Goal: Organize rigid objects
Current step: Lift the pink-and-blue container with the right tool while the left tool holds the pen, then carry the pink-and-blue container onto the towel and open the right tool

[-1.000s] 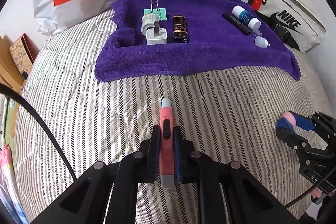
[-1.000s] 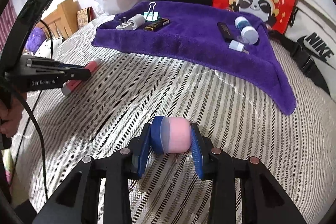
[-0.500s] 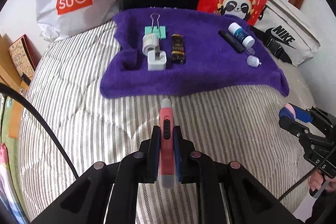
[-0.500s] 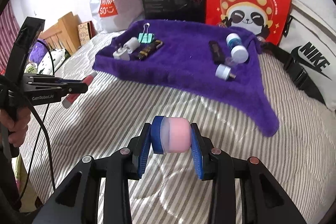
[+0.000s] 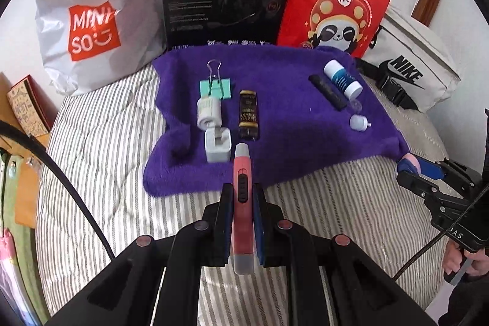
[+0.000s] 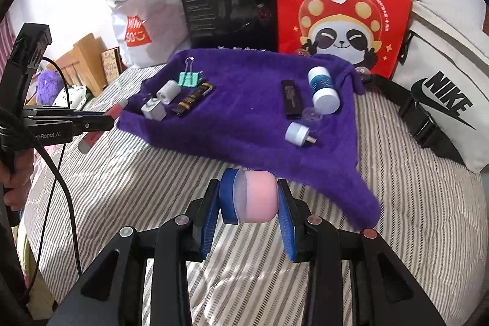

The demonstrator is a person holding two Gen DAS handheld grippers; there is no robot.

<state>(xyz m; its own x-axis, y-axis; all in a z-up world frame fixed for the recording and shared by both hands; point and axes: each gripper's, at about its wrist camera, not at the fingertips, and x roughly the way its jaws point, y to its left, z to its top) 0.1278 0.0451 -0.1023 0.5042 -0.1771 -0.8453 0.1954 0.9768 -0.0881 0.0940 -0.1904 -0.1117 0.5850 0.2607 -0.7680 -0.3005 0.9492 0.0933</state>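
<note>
Left claw: clamped on pink pen, tip over purple towel's near edge
Right claw: clamped on pink ball, at towel's front edge
Open room: bare towel middle, striped bed in front

Both tools angled downward: left tool clamped narrow, right tool wider.
</note>
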